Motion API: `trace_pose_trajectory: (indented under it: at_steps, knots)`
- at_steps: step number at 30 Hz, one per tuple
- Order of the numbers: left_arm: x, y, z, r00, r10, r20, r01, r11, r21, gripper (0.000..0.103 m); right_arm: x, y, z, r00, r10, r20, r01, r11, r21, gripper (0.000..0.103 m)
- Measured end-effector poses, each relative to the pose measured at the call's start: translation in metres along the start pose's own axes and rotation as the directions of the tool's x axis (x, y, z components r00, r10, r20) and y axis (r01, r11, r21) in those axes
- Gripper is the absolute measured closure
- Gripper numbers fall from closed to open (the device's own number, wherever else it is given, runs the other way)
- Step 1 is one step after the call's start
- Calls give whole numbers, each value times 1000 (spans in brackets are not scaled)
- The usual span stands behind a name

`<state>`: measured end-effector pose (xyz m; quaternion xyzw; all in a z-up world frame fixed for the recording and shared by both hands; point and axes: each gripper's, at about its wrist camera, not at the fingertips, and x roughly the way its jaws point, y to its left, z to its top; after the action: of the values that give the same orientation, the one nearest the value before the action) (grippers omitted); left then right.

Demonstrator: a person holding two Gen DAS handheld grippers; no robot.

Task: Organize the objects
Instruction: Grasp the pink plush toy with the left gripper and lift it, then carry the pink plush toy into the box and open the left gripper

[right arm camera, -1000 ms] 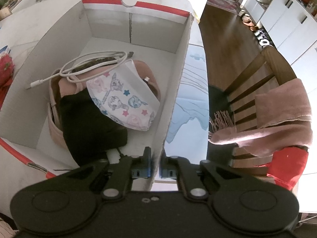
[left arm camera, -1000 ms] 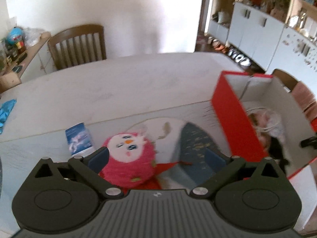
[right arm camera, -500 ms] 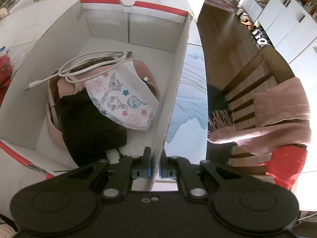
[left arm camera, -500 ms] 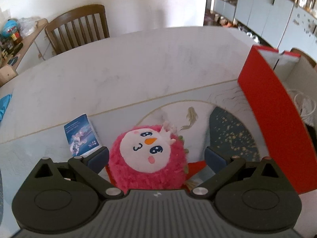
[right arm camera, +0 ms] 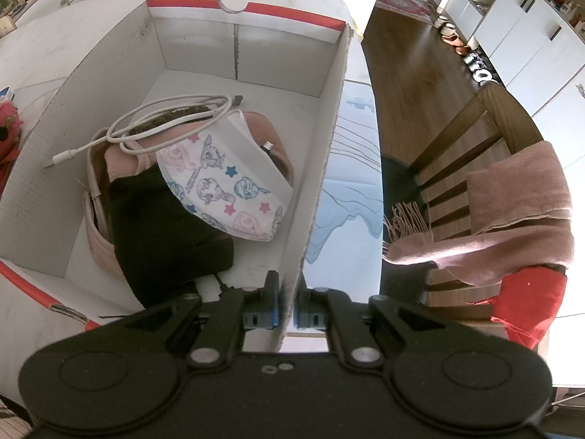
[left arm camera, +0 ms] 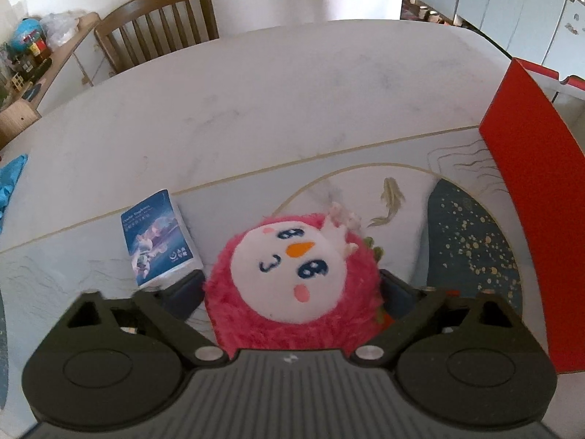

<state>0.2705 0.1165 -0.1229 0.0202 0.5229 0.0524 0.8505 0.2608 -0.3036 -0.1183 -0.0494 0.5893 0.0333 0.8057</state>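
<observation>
Left hand-held gripper (left arm camera: 290, 289): jaws have just been closing, one on each side of the pink plush toy (left arm camera: 292, 285); pads at the fur, firm pinch not confirmed.
Plush toy: on the table (left arm camera: 256, 109), face up, just beside a small blue booklet (left arm camera: 157, 237); the red-sided box (left arm camera: 530, 190) stands near on the right.
Right hand-held gripper (right arm camera: 287, 305): pressed together on the box wall (right arm camera: 321, 168), one finger inside, one outside.
Box contents: white cable (right arm camera: 146, 128) on top, patterned face mask (right arm camera: 226, 186), black item (right arm camera: 161, 226), pink pouch (right arm camera: 98, 234).
Beyond the box: wooden chair (right arm camera: 475, 139) with a pink scarf (right arm camera: 512, 212) draped over it.
</observation>
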Motion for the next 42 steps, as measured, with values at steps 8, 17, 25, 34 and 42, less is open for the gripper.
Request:
trace_pose_trajectory:
  at_steps: [8,17,25,34,42]
  knots:
    - [-10,-2,-1,1000,15,10,-15,1000,-20,24,0,0,0,1000,0,2,0,1000,0,98]
    - [-53,-2,-1,997,7,80,-5,1000,-27,24,0,0,1,1000,4,6,-4,1000,0,98]
    - [-101,-16,2,989,-38,145,32,998,48,24,1,0,1,1000,8,9,-8,1000,-6,98]
    - [-140,-51,11,972,-128,195,99,983,153,24,1,-1,0,1000,9,12,-9,1000,-10,98]
    - [-167,-89,23,948,-224,225,169,956,240,24,1,0,1,1000,8,11,-7,1000,-11,98]
